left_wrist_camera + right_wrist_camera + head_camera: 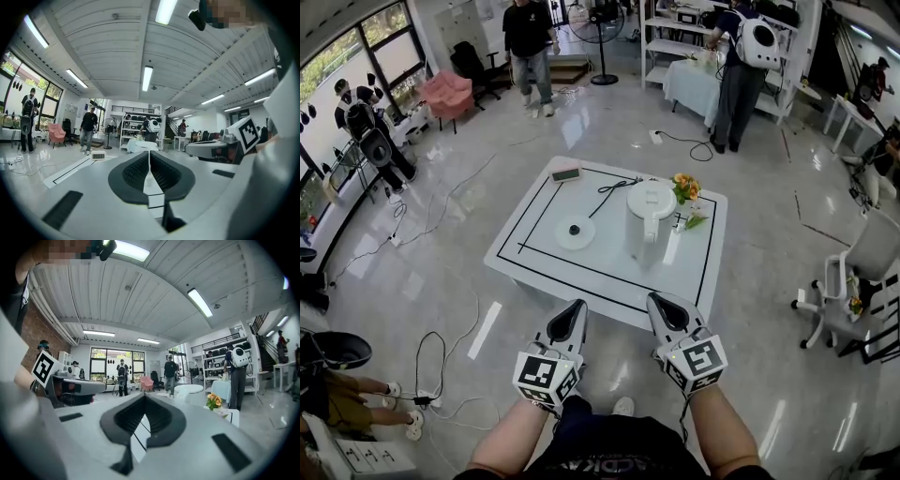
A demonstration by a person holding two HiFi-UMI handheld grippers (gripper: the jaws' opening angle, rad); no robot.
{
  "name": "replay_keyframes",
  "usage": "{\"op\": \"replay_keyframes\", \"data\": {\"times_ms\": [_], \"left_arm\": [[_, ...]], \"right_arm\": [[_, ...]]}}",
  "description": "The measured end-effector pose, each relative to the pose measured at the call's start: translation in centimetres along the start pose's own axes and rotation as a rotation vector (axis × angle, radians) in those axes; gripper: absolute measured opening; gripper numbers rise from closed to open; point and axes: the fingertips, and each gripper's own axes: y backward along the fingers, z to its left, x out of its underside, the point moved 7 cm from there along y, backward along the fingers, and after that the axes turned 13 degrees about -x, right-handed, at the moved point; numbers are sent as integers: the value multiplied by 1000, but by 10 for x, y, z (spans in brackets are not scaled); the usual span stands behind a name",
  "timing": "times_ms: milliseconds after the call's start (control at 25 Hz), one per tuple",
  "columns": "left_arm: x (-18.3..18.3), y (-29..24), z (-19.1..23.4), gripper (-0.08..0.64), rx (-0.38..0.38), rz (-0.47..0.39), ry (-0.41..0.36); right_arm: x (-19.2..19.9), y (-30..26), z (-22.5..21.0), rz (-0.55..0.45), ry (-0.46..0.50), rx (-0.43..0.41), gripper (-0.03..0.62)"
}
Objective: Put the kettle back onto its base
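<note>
Tall windows (356, 66) line the left wall, with a person carrying a dark backpack (370, 131) in front of them and a pink armchair (447, 94) farther back. Black cables (441, 352) trail over the glossy pale floor (750, 375).

In the middle stands a low white table (534, 267) marked with a black rectangle. A small timer (566, 174) sits at its far left corner. The round white base (575, 232) lies left of centre, and the white kettle (651, 214) stands on the table to the base's right, apart from it. Orange flowers (685, 187) are just beside the kettle.

Short of the table's near edge, the left tongs (579, 303) and right tongs (654, 298) are held level, each pressed together on nothing.

At the right, a person with a white backpack (741, 66) faces shelving, and a white office chair (853, 272) stands nearer.
</note>
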Motion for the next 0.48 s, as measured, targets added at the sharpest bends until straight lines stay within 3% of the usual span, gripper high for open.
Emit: {"op": "replay_keyframes", "data": {"times_ms": [200,320,480], "left_arm": [[2,-9,0,69,9,10,1],[2,-15,0,136,22,15,-11],[0,-25,5,298,36,21,-29]], "right_arm": [[5,-4,-10,-11,-29,15,2],[6,-7,-15,-22,-38,20,71],[4,-17,-21,-29,-35,51,183]]}}
